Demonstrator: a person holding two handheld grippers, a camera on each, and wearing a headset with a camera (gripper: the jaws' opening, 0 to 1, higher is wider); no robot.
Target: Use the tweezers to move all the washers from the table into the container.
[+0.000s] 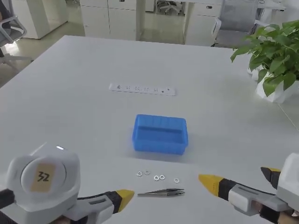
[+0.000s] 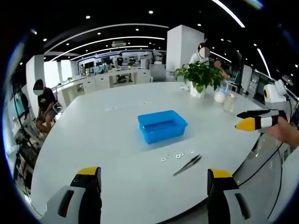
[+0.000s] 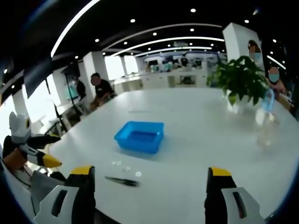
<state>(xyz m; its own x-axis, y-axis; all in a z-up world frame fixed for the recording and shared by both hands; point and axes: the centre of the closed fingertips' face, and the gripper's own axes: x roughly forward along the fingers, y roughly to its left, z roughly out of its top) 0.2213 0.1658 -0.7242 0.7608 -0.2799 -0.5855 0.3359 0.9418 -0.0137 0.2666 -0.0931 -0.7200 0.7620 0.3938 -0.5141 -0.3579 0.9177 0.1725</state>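
Tweezers, washers and container on the white table [image 1: 70, 102]

Just below frame centre sits the blue rectangular container [image 1: 160, 134], open side up. Below it, five small silvery washers [image 1: 162, 177] lie flat in a loose row. Just beneath them, the slim metal tweezers [image 1: 161, 192] lie flat, roughly level across the frame.

The head view looks forward and down from the near edge of the table [image 1: 70, 93], with the blue container [image 1: 160, 134] in mid-frame and the tweezers [image 1: 161, 192] and washers [image 1: 157, 176] close below it. The left gripper view sits low at that same near edge, above its own left tool [image 2: 154, 173], and faces across the table toward the plant [image 2: 201, 77]. The right tool [image 2: 245, 119] enters it from the right. The right gripper view, equally low, faces the blue container from the other side, with the left tool at its left edge. All three views share the blue container, tweezers, washers and plant.
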